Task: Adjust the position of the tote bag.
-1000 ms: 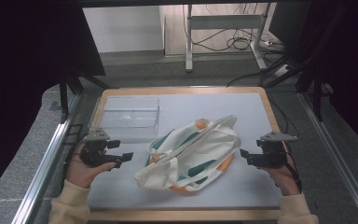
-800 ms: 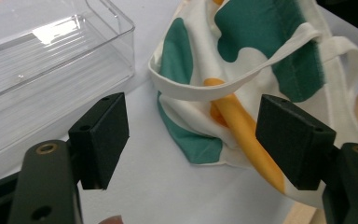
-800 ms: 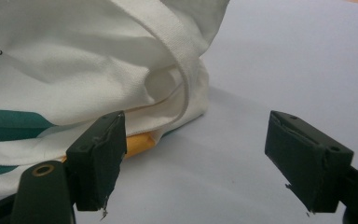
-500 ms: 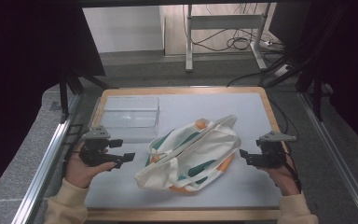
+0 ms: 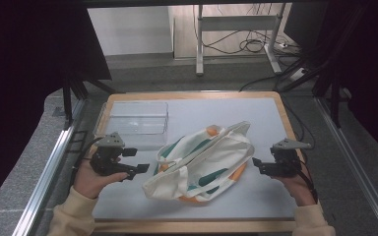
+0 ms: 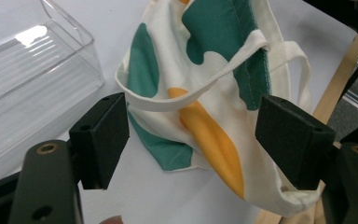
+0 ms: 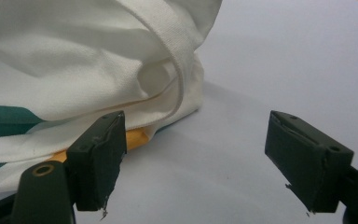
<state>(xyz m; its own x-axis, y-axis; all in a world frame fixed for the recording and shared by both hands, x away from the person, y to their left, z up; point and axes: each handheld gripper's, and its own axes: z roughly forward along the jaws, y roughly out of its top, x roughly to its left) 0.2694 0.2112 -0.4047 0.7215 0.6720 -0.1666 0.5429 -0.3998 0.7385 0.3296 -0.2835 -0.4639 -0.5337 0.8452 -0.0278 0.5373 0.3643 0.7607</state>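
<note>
A cream cloth tote bag (image 5: 202, 162) with green and orange patches lies crumpled in the middle of the pale mat (image 5: 256, 115). Its straps (image 6: 223, 77) loop across its upper side. My left gripper (image 5: 137, 160) hovers just left of the bag, open, with nothing between its jaws; the bag (image 6: 205, 93) lies ahead of them. My right gripper (image 5: 257, 165) sits just right of the bag, open and holding nothing. The bag's white side (image 7: 84, 65) is close before its left jaw.
A clear plastic box (image 5: 135, 120) stands at the back left of the mat, behind the left gripper. The mat lies on a board with a wooden rim (image 5: 288, 123). Metal rails (image 5: 49, 167) run along both sides. Cables lie on the floor beyond.
</note>
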